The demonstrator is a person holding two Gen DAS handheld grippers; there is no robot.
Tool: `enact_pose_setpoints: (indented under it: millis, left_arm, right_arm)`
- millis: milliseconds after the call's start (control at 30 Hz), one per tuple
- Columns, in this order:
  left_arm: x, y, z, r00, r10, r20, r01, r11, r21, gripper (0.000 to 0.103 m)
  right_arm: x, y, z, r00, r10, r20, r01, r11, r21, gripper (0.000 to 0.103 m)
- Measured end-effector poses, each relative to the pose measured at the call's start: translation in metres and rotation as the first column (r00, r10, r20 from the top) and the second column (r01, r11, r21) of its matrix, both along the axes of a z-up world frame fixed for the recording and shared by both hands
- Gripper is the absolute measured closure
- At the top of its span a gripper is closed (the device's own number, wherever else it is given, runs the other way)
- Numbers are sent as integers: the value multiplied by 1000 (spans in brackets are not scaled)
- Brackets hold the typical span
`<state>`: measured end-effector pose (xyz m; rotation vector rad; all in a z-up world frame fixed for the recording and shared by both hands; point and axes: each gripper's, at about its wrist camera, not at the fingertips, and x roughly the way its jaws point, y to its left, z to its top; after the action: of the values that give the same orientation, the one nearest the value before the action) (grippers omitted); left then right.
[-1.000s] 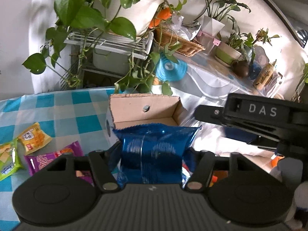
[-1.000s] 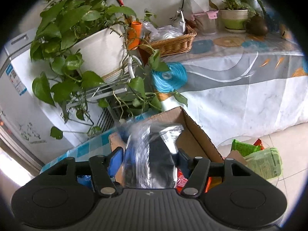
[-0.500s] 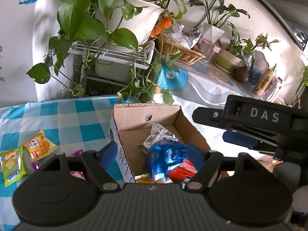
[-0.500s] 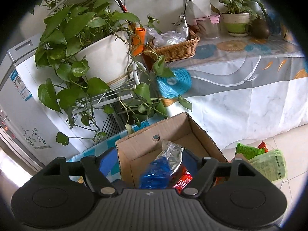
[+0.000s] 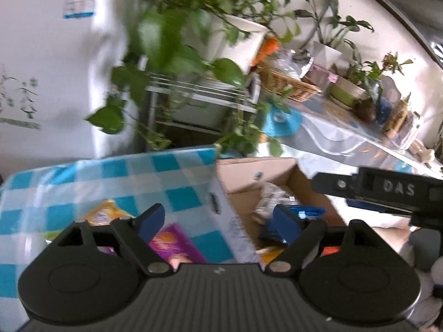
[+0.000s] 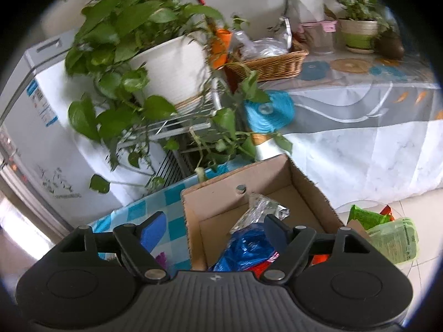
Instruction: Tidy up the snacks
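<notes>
Snacks: we count approx. 3 packets loose on the checked cloth (image 5: 116, 177) in the left wrist view: a yellow packet (image 5: 103, 215) at 9 o'clock of our left gripper (image 5: 218, 220), a purple packet (image 5: 171, 244) between its fingers, and a green sliver at far left, too blurred to be sure. More sit inside 1 cardboard box (image 6: 221, 202): a crinkly blue foil bag (image 6: 246, 249), a silver foil bag (image 6: 263, 207) at 12 o'clock of it, plus red and orange wrappers, count unclear. The box is plain brown corrugated card, open-topped, w/ a small round fitting on its back wall. It stands at the table's edge, at 3 o'clock of the loose packets.

Left gripper's jaws have just been opening and stand wide, nothing pressed between the blue pads. Right gripper (image 6: 216, 229): jaws likewise have just been opening, wide apart, straddling the box's near-left wall, the blue bag lying free below.

The right gripper (image 5: 387, 191) shows in the left view at 3 o'clock, lettered "DAS".

Beyond, 1 wicker basket (image 6: 271, 61) w/ clear plastic bags, and 1 big white pot (image 6: 171, 66) of trailing green leaves on a wire rack. Two more green bags (image 6: 387, 235) lie at 3 o'clock, on a glass surface beside the box.
</notes>
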<state>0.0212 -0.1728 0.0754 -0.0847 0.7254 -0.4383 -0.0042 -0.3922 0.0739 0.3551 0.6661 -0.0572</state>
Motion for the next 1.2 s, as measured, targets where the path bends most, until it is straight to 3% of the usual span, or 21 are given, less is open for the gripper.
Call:
enact_pose_setpoints:
  millis: [333, 600, 833, 1200]
  left_arm:
    - [17, 73, -1, 996, 87, -11, -86, 996, 32, 16]
    - [30, 110, -14, 993, 117, -26, -114, 989, 98, 15]
    - [47, 124, -32, 986, 150, -72, -137, 978, 159, 15]
    - [77, 119, -75, 965, 188, -182, -147, 965, 217, 15]
  right_arm:
    - [5, 41, -5, 992, 124, -25, -125, 991, -54, 18]
    - [11, 76, -7, 967, 251, -30, -253, 965, -75, 18]
    - [19, 103, -13, 939, 342, -47, -344, 938, -44, 17]
    - [36, 145, -43, 894, 422, -152, -438, 893, -99, 18]
